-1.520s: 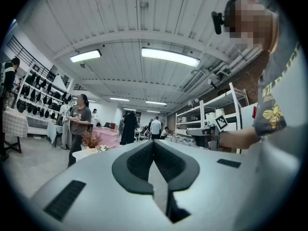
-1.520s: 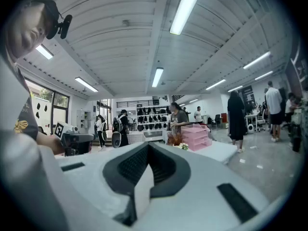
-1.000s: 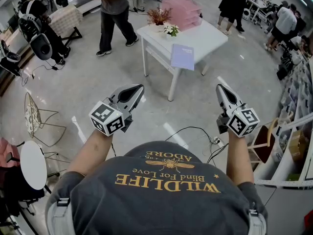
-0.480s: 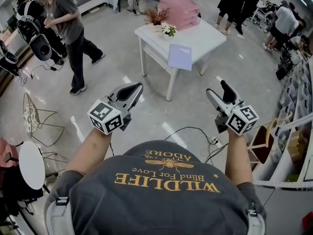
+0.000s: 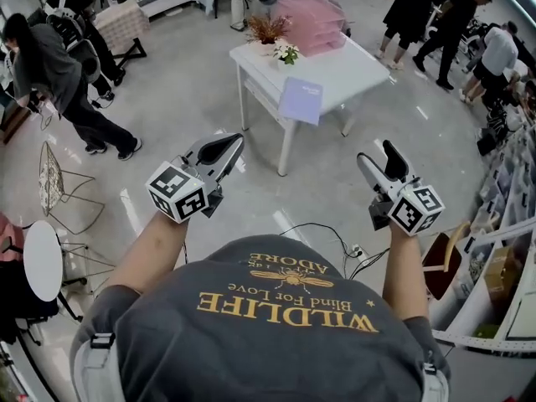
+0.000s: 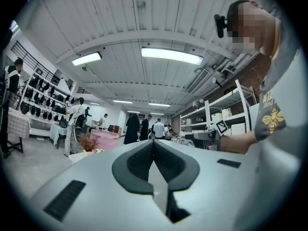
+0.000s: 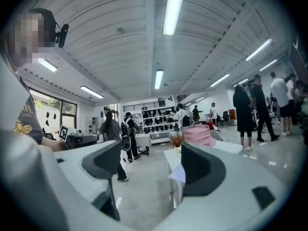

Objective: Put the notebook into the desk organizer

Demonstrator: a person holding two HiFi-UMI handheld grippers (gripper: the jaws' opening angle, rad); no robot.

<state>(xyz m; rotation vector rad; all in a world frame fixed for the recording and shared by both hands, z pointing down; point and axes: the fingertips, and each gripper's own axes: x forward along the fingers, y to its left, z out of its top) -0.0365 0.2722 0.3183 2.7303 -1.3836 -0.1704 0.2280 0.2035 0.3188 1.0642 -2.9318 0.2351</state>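
A pale lilac notebook lies on the white table, overhanging its near edge. The pink tiered desk organizer stands at the table's far side and shows as the pink organizer in the right gripper view. Both grippers are held up in the air well short of the table. My left gripper is shut with nothing in it. My right gripper has its jaws opening wide, and nothing is between them.
A dried-flower pot and a small white bouquet stand on the table beside the organizer. People walk at the left and back right. A wire chair, a round white table and a floor cable are nearby.
The right gripper's jaws have gone from shut to wide open. A walking person has crossed from the table's left to the far left. The table has drawn slightly nearer in view.
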